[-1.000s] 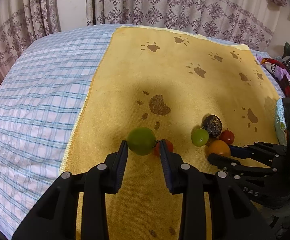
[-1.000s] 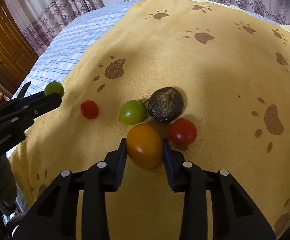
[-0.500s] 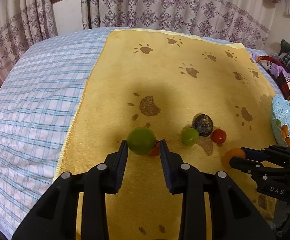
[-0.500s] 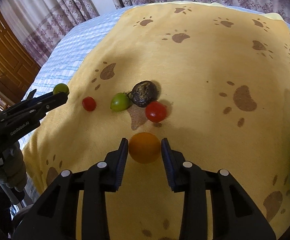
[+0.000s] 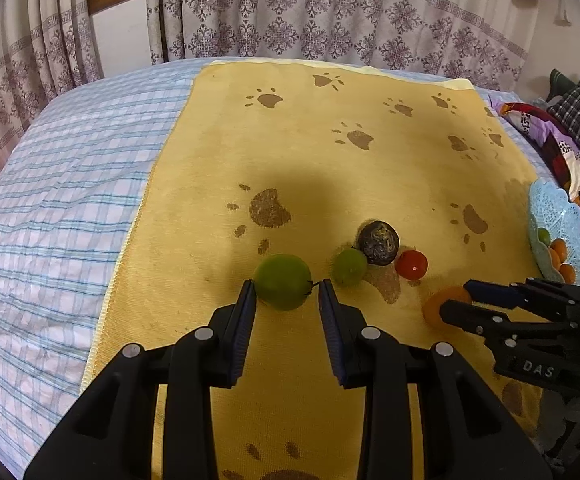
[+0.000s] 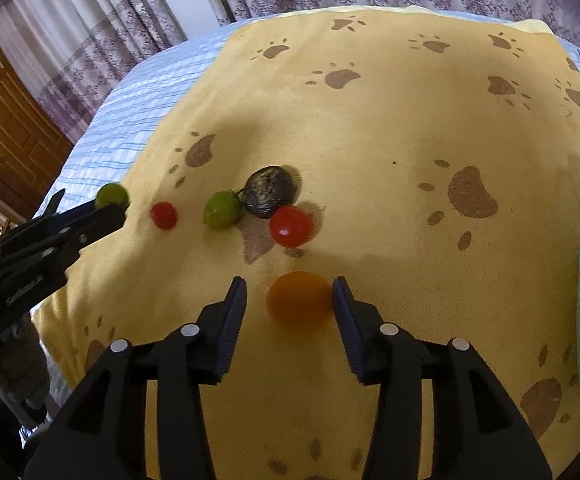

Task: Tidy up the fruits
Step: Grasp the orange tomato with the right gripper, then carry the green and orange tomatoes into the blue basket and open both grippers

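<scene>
My left gripper [image 5: 285, 292] is shut on a large green fruit [image 5: 281, 280], held just above the yellow paw-print towel [image 5: 330, 168]. My right gripper [image 6: 288, 292] has its jaws opening. Between them is a blurred orange fruit [image 6: 298, 300], with a gap at the left pad. On the towel lie a small green fruit [image 6: 221, 210], a dark wrinkled fruit [image 6: 269, 190], a red tomato [image 6: 291, 226] and a smaller red tomato [image 6: 163, 215]. The left wrist view hides the smaller tomato behind the held fruit.
A pale blue lacy plate [image 5: 554, 220] with green and orange fruits stands at the towel's right edge. Checked blue bedding [image 5: 69, 200] lies left of the towel. Patterned curtains hang behind, pillows and cloth sit at the far right, and a wooden door [image 6: 5, 120] is at the left.
The right gripper carried the orange fruit away from the cluster toward the near right, then its jaws spread and the fruit came loose. The left gripper kept its hold on the green fruit.
</scene>
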Available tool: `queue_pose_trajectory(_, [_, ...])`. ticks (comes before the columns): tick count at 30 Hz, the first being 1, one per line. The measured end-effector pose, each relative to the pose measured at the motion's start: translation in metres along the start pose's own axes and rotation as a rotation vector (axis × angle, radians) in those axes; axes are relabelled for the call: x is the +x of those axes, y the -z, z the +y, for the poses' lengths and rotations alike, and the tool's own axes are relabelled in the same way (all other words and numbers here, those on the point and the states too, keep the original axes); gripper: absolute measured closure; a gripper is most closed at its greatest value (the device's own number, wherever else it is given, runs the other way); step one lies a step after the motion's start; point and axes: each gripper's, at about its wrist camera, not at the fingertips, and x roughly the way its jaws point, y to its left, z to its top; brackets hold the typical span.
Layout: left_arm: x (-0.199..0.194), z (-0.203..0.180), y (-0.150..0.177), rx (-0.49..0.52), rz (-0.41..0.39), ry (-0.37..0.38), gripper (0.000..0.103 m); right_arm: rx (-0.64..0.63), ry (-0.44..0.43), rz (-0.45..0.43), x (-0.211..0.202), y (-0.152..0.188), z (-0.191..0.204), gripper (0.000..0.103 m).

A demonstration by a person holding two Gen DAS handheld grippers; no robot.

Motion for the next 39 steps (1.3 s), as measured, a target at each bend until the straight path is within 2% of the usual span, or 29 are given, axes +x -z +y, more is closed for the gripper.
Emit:
queue_pose_trajectory(3, [0.001,0.002,0.0,-0.006,0.003,0.002,0.07,-0.009,0.009,0.007,0.003,0.0,-0.001,0.052])
queue_pose_trajectory(10, [0.003,0.002,0.002,-0.006,0.011,0.005,0.07,-0.028,0.043,0.035,0.017,0.002,-0.003,0.052])
queue_pose_trajectory(11, [0.003,0.002,0.002,-0.005,0.011,0.006,0.07,-0.031,0.051,0.039,0.019,0.003,-0.003,0.054])
queue_pose_trajectory(12, [0.004,0.001,0.002,-0.004,0.011,0.006,0.07,-0.036,0.059,0.04,0.02,0.004,-0.003,0.06])
queue_pose_trajectory(16, [0.004,0.0,0.002,-0.001,0.012,0.006,0.07,-0.045,0.063,0.034,0.017,0.004,-0.003,0.061])
queue_pose_trajectory(30, [-0.005,-0.02,0.0,0.018,-0.001,0.027,0.07,0.003,-0.012,-0.027,-0.026,0.005,-0.013,0.061])
queue_pose_trajectory(39, [-0.011,-0.05,-0.005,0.048,-0.01,0.056,0.07,0.037,-0.017,-0.08,-0.062,0.008,-0.033,0.061])
